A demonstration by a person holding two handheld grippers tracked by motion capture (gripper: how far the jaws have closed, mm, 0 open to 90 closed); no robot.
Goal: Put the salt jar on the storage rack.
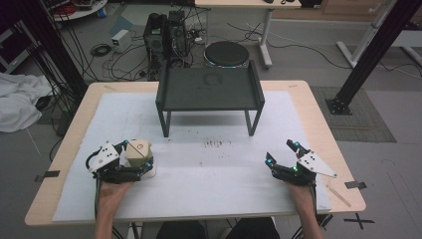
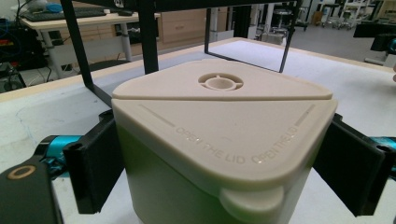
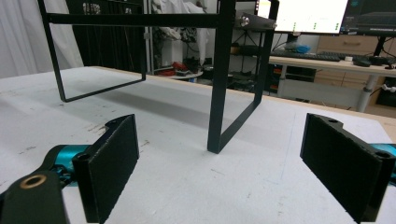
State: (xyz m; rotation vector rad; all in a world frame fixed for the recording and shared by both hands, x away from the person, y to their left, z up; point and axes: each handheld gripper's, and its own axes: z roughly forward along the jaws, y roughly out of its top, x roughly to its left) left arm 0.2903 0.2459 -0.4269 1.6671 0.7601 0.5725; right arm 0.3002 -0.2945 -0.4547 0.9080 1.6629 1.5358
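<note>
Container point(image 2: 210, 140) (cream plastic, rounded-triangular lid) sits clamped in left hand-held gripper point(image 1: 135, 160).

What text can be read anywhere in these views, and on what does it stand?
"OPEN THE LID": raised letters on the lid of the cream container that the left gripper holds.
"OPEN THE LID": repeated beside it along the same lid edge, partly washed out.
Screens behind the black rack: too blurred to read.
</note>
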